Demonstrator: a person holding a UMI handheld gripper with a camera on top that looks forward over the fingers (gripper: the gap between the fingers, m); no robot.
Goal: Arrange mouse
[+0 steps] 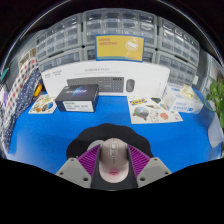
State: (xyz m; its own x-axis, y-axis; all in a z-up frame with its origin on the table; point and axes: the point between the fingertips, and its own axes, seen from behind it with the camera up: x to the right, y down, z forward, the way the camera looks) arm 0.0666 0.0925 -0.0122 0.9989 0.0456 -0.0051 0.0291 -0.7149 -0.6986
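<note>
We find the gripper (113, 165) with its two fingers closed in on a light grey, smooth-shelled computer mouse (113, 159), the ribbed purple pads (90, 160) pressing against its left and right flanks so that the mouse is pinched between them. The mouse is oval, pale grey with a faint pinkish tint toward its near end, and a narrow dark scroll wheel shows along its centre line near the front. It sits over a round black mouse mat (112, 137), which lies on the blue tabletop (60, 130); whether the mouse is touching the mat or lifted off it we cannot tell. Beyond the mat, we note a dark rectangular box (77, 96) with a light label, and behind it a long white keyboard-and-mouse retail box (105, 76). To the right lie a printed card with small items (155, 112) and a pale blue-white carton (184, 98); a smaller printed card (43, 105) lies to the left. A yellow sign (120, 44) hangs on the grey drawer racks (60, 40) at the rear.
</note>
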